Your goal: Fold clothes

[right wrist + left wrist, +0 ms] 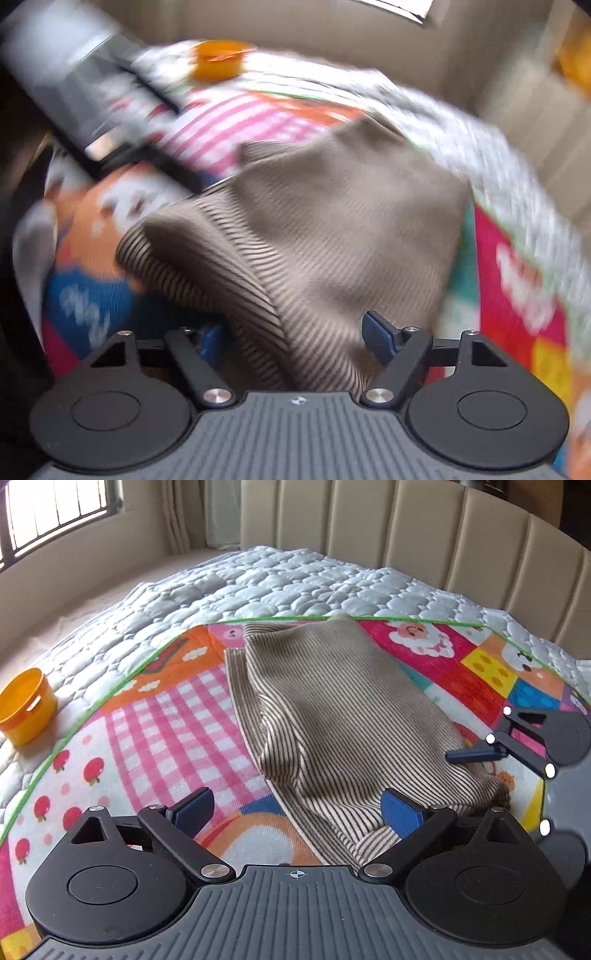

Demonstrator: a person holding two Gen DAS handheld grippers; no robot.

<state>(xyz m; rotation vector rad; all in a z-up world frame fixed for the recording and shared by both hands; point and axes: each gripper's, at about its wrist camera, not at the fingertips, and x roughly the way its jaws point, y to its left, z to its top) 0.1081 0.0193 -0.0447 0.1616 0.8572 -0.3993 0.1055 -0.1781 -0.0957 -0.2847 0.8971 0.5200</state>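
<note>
Mid-fold: my left claw (299, 812) and right claw (295, 336) gape wide, gripping nothing, the beige dark-striped ribbed knit garment (332, 716) bunched between their fingers. Next I'd pinch its near edge.

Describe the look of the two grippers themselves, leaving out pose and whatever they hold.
The left gripper and the right gripper look alike: black linkage arms with silver pivot screws, blue pads on the fingers, two round black discs at the base, and a ribbed grey body bearing a small white crosshair mark. In the left wrist view the right gripper also shows white round markers. No cables or sleeves are visible.
</note>
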